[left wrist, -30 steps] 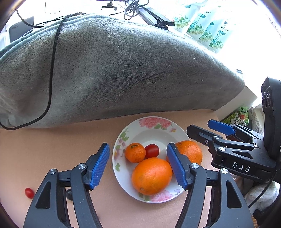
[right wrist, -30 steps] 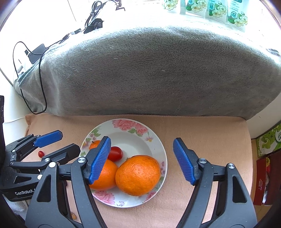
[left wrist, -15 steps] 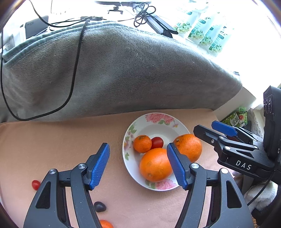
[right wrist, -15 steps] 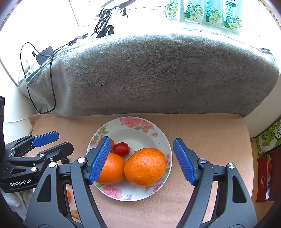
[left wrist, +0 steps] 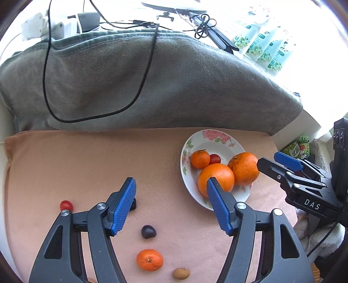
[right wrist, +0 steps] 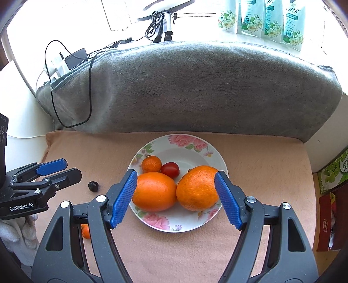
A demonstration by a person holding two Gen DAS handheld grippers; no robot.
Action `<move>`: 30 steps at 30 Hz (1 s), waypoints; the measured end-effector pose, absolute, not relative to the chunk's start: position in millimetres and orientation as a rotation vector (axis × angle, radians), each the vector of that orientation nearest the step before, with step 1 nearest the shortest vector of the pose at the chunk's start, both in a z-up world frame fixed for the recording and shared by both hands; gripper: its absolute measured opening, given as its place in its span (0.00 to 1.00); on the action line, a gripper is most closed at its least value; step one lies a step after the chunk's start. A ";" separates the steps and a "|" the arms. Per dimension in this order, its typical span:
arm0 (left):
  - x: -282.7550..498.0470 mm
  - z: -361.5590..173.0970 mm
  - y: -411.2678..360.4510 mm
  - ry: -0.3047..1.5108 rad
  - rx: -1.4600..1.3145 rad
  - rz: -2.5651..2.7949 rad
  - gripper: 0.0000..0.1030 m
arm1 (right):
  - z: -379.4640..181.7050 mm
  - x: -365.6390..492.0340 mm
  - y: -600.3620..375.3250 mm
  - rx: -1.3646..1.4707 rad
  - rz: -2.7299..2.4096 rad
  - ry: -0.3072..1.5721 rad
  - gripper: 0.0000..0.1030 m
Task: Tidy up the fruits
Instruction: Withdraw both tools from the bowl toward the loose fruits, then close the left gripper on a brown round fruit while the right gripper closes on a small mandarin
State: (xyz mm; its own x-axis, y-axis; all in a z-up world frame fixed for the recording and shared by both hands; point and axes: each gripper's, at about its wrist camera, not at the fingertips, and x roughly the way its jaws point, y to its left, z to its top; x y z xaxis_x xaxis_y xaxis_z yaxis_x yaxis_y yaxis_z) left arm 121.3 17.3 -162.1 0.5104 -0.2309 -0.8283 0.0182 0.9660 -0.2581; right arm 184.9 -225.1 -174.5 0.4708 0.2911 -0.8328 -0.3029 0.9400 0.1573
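A floral plate (right wrist: 191, 150) (left wrist: 219, 142) on the tan mat holds two large oranges (right wrist: 154, 191) (right wrist: 196, 188), a small mandarin (right wrist: 151, 164) and a cherry tomato (right wrist: 170, 169). My right gripper (right wrist: 176, 199) is open and empty just above the plate's near side. My left gripper (left wrist: 170, 206) is open and empty, left of the plate. Loose on the mat lie a cherry tomato (left wrist: 66, 205), a dark plum-like fruit (left wrist: 148, 231), a mandarin (left wrist: 150, 259) and a small brown fruit (left wrist: 181, 273).
A grey towel-covered bulk (right wrist: 195, 87) with a black cable (left wrist: 93, 117) rises behind the mat. Green-white packets (right wrist: 261, 19) stand at the far edge. Boxes (right wrist: 330, 196) stand right of the mat.
My left gripper has pulled back and swung left off the plate, bringing the loose fruits into view. My right gripper has drawn back slightly over the plate. Both stayed open.
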 end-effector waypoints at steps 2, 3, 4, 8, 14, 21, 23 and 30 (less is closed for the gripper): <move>111.8 -164.3 25.1 1.029 -0.232 -0.132 0.65 | -176.0 178.9 -220.4 -0.026 0.372 1.031 0.74; 107.3 -165.5 29.0 1.031 -0.237 -0.122 0.65 | -177.2 176.1 -218.6 -0.033 0.371 1.040 0.74; 102.7 -167.0 33.1 1.033 -0.243 -0.112 0.65 | -178.5 173.6 -216.9 -0.038 0.369 1.050 0.74; 84.1 -169.8 54.1 1.042 -0.261 -0.068 0.65 | -183.9 161.4 -211.6 -0.028 0.388 1.074 0.74; 55.6 -170.2 86.1 1.049 -0.297 -0.007 0.65 | -187.9 141.9 -198.4 -0.038 0.450 1.091 0.74; 15.7 -177.2 112.9 1.067 -0.335 0.049 0.65 | -197.8 125.2 -174.9 -0.041 0.525 1.132 0.74; 3.5 -179.6 118.8 1.070 -0.351 0.059 0.65 | -201.3 122.6 -166.4 -0.042 0.550 1.144 0.74; -29.9 -201.5 133.8 1.119 -0.408 0.094 0.65 | -209.3 111.1 -134.7 -0.074 0.641 1.168 0.74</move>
State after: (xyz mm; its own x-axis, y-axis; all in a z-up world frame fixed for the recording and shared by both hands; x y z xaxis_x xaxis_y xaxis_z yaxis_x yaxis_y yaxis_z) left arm -29.9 133.8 -201.5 0.4409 -0.1288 -0.8883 -0.2759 0.9223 -0.2707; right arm 111.1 -134.7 -209.3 0.2366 0.4297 -0.8714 -0.5040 0.8210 0.2681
